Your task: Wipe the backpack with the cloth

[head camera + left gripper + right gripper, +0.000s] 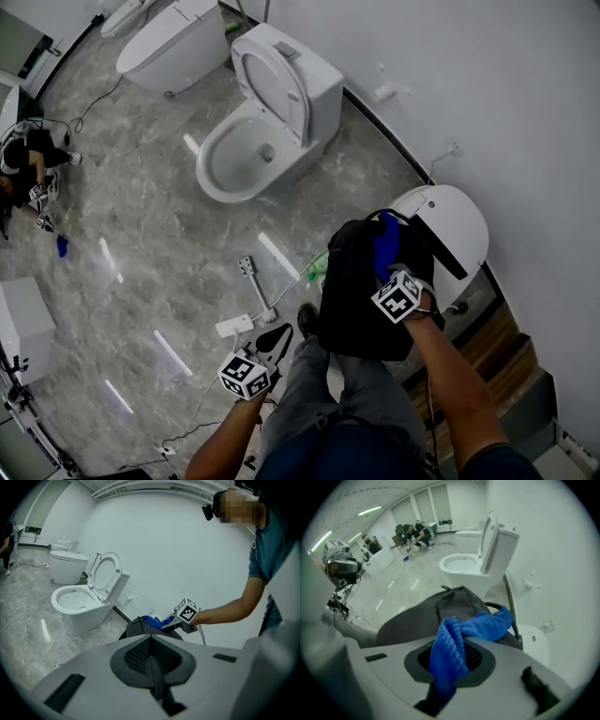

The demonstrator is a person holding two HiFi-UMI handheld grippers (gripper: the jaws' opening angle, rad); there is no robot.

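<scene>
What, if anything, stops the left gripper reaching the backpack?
Nothing visible, so probably yes: the shut, empty left gripper faces the backpack with open space between; the right gripper holds the cloth at its top.

Dim, even light; fisheye-warped edges

Cloth (459, 639): bright blue.
Backpack (361, 291): black, centre-right of frame.
Toilet (267, 122), upper centre: white.
Floor (141, 234): grey marble, pale veining.
Wall (487, 84): plain white.
Cubes on left gripper (279, 334) and right gripper (384, 248): white, black square markers.
Trousers (342, 394), bottom centre: grey.
</scene>
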